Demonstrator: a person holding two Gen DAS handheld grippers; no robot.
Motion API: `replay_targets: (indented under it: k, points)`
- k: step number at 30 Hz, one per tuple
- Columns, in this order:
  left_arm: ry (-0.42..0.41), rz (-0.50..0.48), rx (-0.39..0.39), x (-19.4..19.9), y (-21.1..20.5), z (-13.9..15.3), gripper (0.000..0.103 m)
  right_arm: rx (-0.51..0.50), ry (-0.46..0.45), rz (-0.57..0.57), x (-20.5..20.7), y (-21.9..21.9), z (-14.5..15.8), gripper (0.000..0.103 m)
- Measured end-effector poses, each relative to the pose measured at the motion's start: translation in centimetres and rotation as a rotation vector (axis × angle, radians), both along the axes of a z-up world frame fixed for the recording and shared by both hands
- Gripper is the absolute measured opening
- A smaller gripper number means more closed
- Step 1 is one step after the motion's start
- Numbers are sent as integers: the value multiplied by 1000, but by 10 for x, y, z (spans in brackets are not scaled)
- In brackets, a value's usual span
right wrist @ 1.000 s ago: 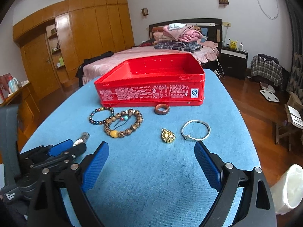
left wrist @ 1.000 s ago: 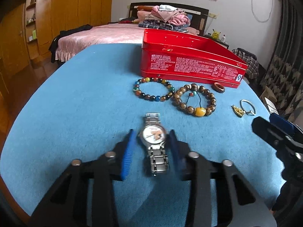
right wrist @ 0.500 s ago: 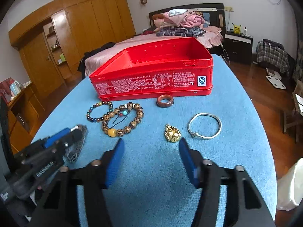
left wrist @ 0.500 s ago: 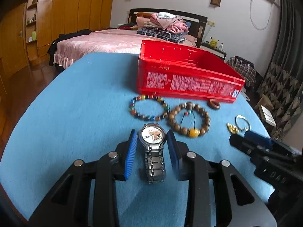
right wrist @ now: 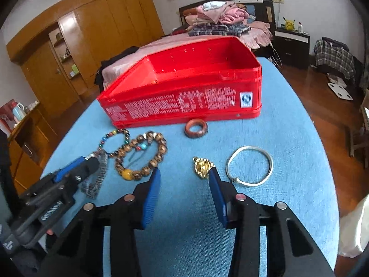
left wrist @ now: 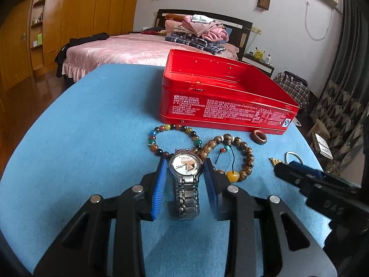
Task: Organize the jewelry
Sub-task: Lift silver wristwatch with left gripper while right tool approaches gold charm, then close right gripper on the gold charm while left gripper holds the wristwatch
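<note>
My left gripper (left wrist: 184, 165) is shut on a silver watch (left wrist: 185, 168), its blue pads on both sides of the white dial and the metal band hanging back toward me. The watch overlaps the near edge of a multicolour bead bracelet (left wrist: 159, 130). A wooden bead bracelet (left wrist: 244, 147) lies to its right. My right gripper (right wrist: 184, 172) hovers low over the blue table, jaws closing with nothing pressed. A gold pendant (right wrist: 203, 167) lies just inside its right fingertip. A silver bangle (right wrist: 250, 168) lies right of that finger.
An open red tin box (right wrist: 184, 92) stands across the back of the blue-covered table (right wrist: 288, 138). A brown ring (right wrist: 196, 128) lies at its front wall. The table's curved edge drops off at the right to a wooden floor. A bed stands behind.
My left gripper has carried the watch forward, up to the bead bracelets. My right gripper's jaws have narrowed a lot and it has moved in toward the gold pendant.
</note>
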State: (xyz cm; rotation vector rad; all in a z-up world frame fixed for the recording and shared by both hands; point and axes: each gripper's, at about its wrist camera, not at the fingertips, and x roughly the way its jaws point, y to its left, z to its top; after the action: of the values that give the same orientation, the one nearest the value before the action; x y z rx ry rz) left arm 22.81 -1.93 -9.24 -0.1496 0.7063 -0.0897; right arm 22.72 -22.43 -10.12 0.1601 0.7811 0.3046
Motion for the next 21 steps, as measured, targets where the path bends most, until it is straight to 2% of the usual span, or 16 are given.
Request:
replay_targets:
  k: [3, 10, 13, 17, 21]
  points:
    - [0, 1, 1, 0, 0, 0, 31, -9, -15, 8, 5, 1, 4, 43]
    - [12, 9, -4, 2, 3, -2, 31, -12, 57, -2, 25, -2, -9, 43]
    - [12, 12, 8, 2, 2, -1, 31, -32, 66, 3, 22, 0, -10, 43]
    - [12, 18, 16, 2, 1, 0, 31, -9, 68, 38, 8, 6, -11, 43]
    - [19, 17, 26, 3, 0, -1, 31, -3, 61, 6, 8, 3, -11, 43]
